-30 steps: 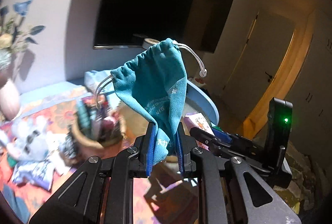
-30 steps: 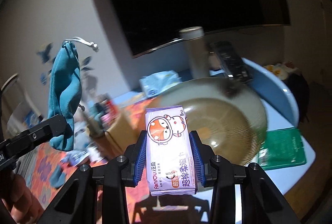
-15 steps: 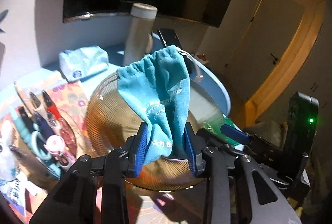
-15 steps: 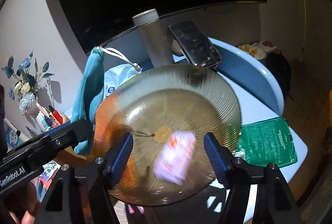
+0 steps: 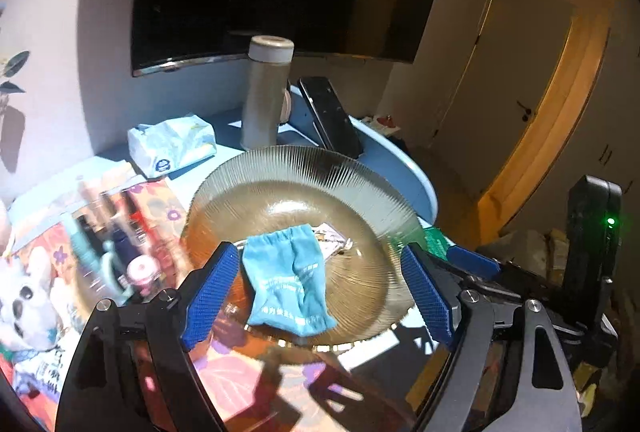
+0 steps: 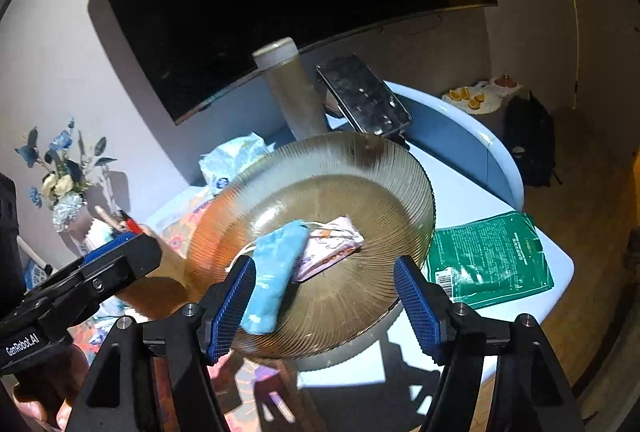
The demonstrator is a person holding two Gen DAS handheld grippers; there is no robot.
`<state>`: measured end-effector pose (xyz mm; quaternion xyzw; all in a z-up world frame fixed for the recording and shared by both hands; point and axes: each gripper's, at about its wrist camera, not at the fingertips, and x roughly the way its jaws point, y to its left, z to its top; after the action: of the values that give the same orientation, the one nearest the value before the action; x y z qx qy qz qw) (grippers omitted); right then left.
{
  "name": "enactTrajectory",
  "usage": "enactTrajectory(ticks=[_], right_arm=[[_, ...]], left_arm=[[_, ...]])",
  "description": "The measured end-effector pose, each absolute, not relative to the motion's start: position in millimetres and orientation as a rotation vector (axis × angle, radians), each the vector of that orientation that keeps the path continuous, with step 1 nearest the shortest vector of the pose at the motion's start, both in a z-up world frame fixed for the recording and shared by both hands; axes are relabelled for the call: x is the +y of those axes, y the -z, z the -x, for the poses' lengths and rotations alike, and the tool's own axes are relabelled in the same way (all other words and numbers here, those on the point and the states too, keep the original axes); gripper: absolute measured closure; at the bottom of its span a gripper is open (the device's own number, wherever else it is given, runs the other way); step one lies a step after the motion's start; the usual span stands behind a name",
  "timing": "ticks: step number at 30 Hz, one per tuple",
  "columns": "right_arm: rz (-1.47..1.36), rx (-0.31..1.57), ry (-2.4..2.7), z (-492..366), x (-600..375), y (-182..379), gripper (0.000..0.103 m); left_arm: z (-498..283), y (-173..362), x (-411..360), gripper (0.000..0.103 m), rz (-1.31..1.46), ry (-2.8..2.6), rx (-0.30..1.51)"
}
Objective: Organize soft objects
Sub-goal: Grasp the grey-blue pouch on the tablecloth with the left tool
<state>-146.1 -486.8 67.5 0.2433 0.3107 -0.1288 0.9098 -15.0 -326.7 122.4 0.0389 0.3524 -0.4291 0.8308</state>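
Observation:
A teal drawstring pouch lies in the ribbed amber glass plate, partly over a pink tissue pack. In the right wrist view the pouch and the tissue pack lie side by side in the plate. My left gripper is open and empty just above the plate's near rim. My right gripper is open and empty over the plate's near edge. The left gripper's body shows at the left of the right wrist view.
A tall grey flask, a black phone and a white tissue pack stand behind the plate. A green packet lies to its right. A holder of pens and a plush toy sit left on a floral cloth.
My left gripper opened and let the teal pouch fall into the plate. My right gripper had released the tissue pack, which now rests in the plate. Both grippers stay wide open.

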Motion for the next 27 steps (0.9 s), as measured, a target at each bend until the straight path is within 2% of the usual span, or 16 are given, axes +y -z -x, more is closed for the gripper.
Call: enactTrajectory(ticks=[4,10,19,27], right_arm=[[-0.471,0.633,0.197,146,-464,-79,0.026],[-0.362,0.645,0.027,128,-392,-85,0.025],[-0.218,0.737,-0.193,90,-267,-60,0.025],[-0.094,0.780,-0.292,53,-185,-37,0.025]], left_arm=[[27,-129,-284,0.021,-0.051,0.860,0.717],[44,-116,-187,0.021,-0.030,0.634,0.710],[34,-84,-19,0.021,0.115,0.284,0.770],[13,-39,35,0.021,0.139,0.228,0.867]])
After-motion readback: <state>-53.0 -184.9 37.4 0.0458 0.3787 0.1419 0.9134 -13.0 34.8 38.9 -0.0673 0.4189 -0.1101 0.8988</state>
